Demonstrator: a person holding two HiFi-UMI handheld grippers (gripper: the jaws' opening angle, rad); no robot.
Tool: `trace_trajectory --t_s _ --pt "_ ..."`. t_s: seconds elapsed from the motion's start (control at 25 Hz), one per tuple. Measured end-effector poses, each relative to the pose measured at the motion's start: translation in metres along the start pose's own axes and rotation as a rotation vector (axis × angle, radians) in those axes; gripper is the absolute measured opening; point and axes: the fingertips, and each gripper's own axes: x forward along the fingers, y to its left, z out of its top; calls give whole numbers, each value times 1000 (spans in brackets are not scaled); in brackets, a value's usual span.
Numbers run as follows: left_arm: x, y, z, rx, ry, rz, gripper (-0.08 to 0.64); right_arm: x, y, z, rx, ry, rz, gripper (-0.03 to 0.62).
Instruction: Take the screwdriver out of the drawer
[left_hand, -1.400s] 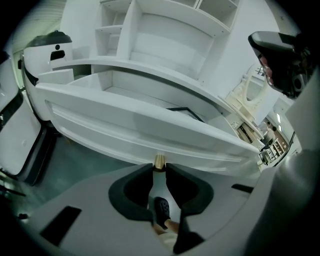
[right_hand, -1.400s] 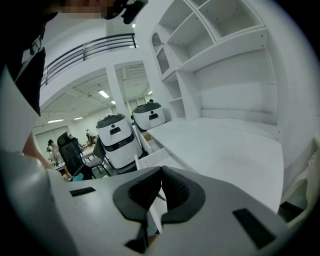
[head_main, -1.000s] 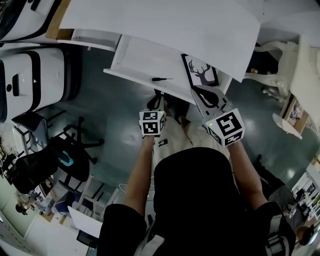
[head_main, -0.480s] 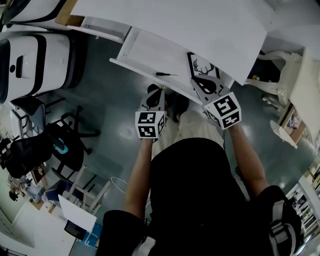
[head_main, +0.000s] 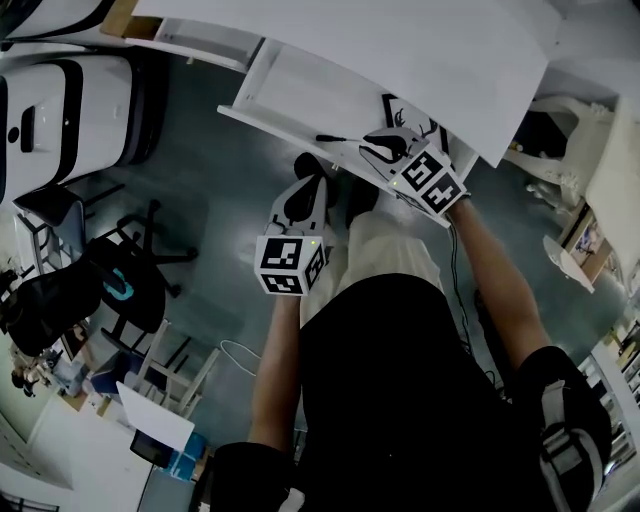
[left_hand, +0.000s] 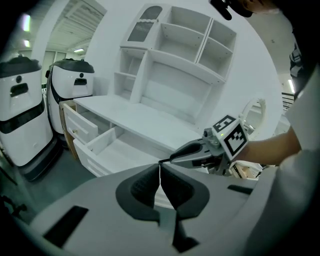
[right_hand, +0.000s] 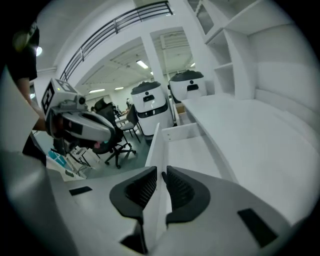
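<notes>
The black screwdriver (head_main: 332, 138) lies in the open white drawer (head_main: 270, 122), just behind its front panel. My right gripper (head_main: 366, 150) reaches into the drawer, its tips at the screwdriver's right end. In the right gripper view its jaws (right_hand: 161, 175) stand a narrow slit apart, and a dark end shows in the slit. Whether the pads press on it is unclear. The left gripper view shows that same gripper (left_hand: 172, 159) with a thin dark tip poking out. My left gripper (head_main: 316, 182) hangs in front of the drawer, shut and empty (left_hand: 160, 170).
The white desk top (head_main: 350, 40) overhangs the drawer, with open shelves (left_hand: 175, 60) above it. A deer picture (head_main: 395, 105) lies in the drawer's right end, partly under my right gripper. White machines (head_main: 60, 110) and an office chair (head_main: 110, 290) stand at the left.
My right gripper has dropped from in front of the drawer into it, reaching the screwdriver's end. My left gripper has risen away from the drawer front.
</notes>
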Motion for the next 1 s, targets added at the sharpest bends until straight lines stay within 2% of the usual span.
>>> trace_trajectory --t_s 0.16,0.28,0.44,0.56,0.72,1.0 --pt "1 2 1 12 -4 -5 26 36 -6 -18 -43 93 62 90" --pt "1 8 0 -2 -3 -1 26 63 -8 -32 -47 160 123 95" --pt "0 17 -4 -23 4 8 28 93 -13 -50 -114 240 157 98" --pt "2 21 -8 -36 18 5 28 110 -17 -63 -117 290 198 99" --pt "6 23 -12 -36 42 -7 28 129 -22 -70 -124 313 213 104" --pt "11 32 -13 -51 58 5 28 153 -20 -74 -231 296 227 104"
